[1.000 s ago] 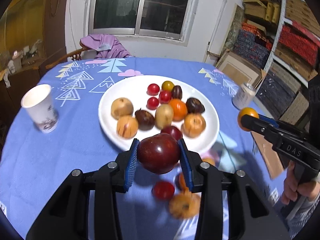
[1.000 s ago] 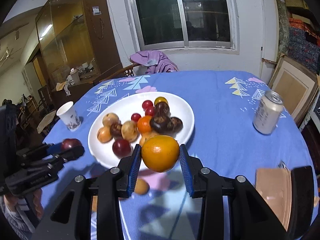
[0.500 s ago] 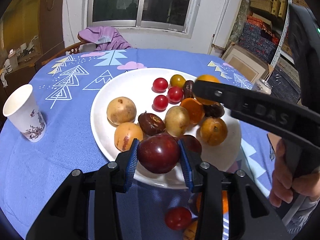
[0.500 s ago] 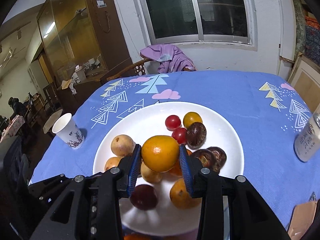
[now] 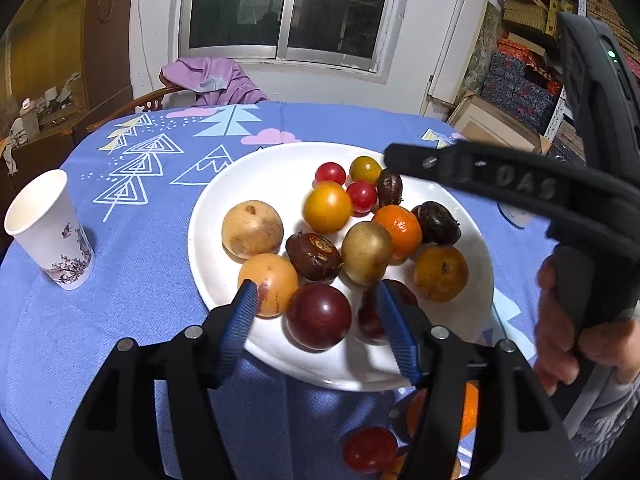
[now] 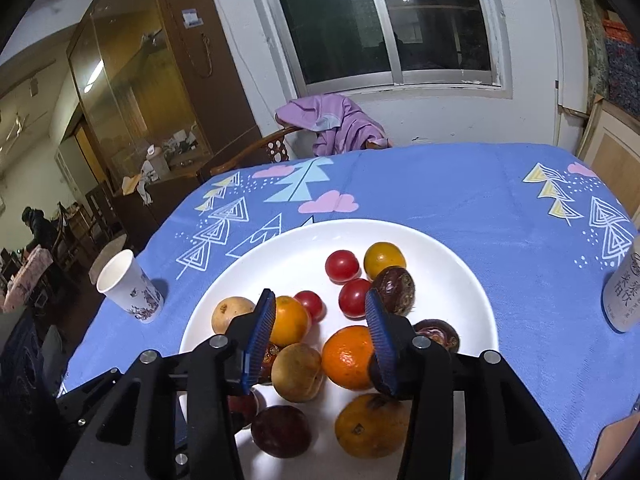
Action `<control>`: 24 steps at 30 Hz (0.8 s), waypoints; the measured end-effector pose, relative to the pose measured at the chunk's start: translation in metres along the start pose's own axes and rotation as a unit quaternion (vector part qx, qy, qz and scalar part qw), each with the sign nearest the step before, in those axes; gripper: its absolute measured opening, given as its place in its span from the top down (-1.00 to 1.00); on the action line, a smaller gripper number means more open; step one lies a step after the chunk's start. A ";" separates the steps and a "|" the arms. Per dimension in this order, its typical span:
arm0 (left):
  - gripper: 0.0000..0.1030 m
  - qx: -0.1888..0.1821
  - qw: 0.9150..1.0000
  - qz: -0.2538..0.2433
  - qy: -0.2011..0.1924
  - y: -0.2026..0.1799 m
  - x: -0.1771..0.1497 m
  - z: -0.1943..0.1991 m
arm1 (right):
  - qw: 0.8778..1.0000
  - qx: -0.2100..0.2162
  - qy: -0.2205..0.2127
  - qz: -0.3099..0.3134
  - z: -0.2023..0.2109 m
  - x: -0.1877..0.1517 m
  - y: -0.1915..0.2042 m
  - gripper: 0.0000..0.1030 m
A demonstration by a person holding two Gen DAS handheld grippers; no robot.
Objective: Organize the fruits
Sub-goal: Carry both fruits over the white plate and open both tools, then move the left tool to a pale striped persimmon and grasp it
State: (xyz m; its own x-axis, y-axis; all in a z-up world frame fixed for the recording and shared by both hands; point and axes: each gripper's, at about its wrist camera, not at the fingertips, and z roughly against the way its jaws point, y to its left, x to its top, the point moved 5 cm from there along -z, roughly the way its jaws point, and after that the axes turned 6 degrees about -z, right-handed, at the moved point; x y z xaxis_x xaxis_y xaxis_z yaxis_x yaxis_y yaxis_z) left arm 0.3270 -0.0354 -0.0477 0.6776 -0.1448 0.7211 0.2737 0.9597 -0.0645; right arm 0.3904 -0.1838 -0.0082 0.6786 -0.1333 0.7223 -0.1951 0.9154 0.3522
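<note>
Left wrist view: left tool (image 5: 316, 312) sitting released around plum (image 5: 318, 316) on plate (image 5: 224, 208); right tool (image 6: 320, 324) hovering released (orange (image 6: 289, 320) beneath).

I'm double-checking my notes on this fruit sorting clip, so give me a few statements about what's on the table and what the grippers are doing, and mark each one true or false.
1. The left gripper is open, the dark red plum lying loose between its fingers. True.
2. The right gripper clamps an orange. False: it is open, holding nothing.
3. The paper cup stands on the white plate. False: it stands on the tablecloth, left of the plate.
4. A red cherry tomato lies off the plate. True.
</note>
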 end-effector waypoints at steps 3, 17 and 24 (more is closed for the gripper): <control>-0.19 0.006 1.000 -0.001 -0.009 -0.001 -0.001 0.011 | 1.000 -0.004 -0.006 -0.004 0.021 -0.004 -0.007 0.08; -0.39 0.016 0.999 -0.014 -0.026 -0.023 -0.062 0.079 | 0.998 -0.030 -0.046 -0.012 0.129 -0.079 -0.048 -0.28; -0.49 0.014 0.997 -0.067 -0.020 -0.058 -0.093 0.086 | 0.998 -0.020 -0.041 -0.050 0.143 -0.100 -0.071 -0.36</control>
State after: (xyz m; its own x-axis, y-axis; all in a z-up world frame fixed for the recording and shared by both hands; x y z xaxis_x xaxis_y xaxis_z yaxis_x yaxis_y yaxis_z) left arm 0.1895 -0.0565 -0.0514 0.6089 -0.2624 0.7486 0.3394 0.9391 0.0532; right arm 0.2352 -0.2900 -0.0207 0.6329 -0.2546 0.7312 -0.0996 0.9098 0.4030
